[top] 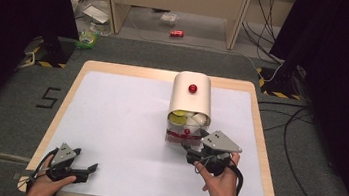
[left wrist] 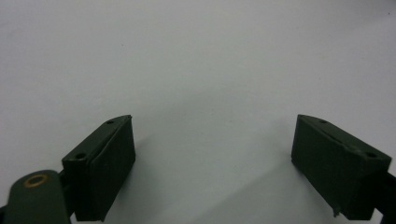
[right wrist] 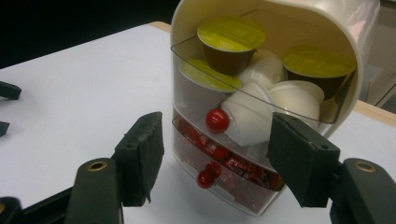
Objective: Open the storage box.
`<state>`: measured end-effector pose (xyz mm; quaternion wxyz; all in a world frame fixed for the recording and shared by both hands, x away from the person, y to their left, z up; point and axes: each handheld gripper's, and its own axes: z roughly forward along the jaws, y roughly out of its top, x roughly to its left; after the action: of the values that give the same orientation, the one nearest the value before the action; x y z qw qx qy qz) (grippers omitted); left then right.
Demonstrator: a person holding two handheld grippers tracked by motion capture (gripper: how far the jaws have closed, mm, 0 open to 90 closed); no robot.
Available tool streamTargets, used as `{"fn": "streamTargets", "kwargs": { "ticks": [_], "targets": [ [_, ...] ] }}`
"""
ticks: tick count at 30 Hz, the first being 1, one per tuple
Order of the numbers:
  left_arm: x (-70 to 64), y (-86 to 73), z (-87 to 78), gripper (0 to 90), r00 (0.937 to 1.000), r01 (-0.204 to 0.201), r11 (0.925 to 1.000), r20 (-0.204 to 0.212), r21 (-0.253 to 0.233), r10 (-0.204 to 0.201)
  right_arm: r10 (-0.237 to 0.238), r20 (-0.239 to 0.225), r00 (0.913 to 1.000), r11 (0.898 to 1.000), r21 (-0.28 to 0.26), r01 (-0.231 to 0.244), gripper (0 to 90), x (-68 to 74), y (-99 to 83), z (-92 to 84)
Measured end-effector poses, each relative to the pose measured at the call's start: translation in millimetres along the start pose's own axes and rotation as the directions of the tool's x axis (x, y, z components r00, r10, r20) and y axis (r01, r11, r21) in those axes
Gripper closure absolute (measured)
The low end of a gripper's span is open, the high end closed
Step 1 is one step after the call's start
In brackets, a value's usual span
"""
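Observation:
A cream, round-topped drawer box stands on the white table mat, with a red knob on its top. In the right gripper view its clear upper drawer stands pulled out and holds several coffee capsules, some with yellow-green lids, some white. The lower drawer holds red wrapped items. Each drawer has a red knob in front. My right gripper is open just before the drawers, jaws either side of the lower knob, not touching it. My left gripper rests open over bare mat at the near left.
The wooden table edge runs close to the right of the box. On the floor beyond the table lie a red can, litter at the left and cables at the right.

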<state>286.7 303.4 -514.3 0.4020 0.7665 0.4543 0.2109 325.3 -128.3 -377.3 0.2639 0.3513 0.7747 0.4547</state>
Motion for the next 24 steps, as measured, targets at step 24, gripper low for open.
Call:
{"fn": "streamTargets", "kwargs": {
  "ticks": [24],
  "targets": [
    [0.0, 0.0, 0.0, 12.8, 1.0000, 0.001, 1.0000, 0.000, 0.000, -0.001, -0.018, 0.025, 0.9995, 0.999, -0.027, 0.018, 36.6, -5.0, 22.4, 10.8]
  ]
}}
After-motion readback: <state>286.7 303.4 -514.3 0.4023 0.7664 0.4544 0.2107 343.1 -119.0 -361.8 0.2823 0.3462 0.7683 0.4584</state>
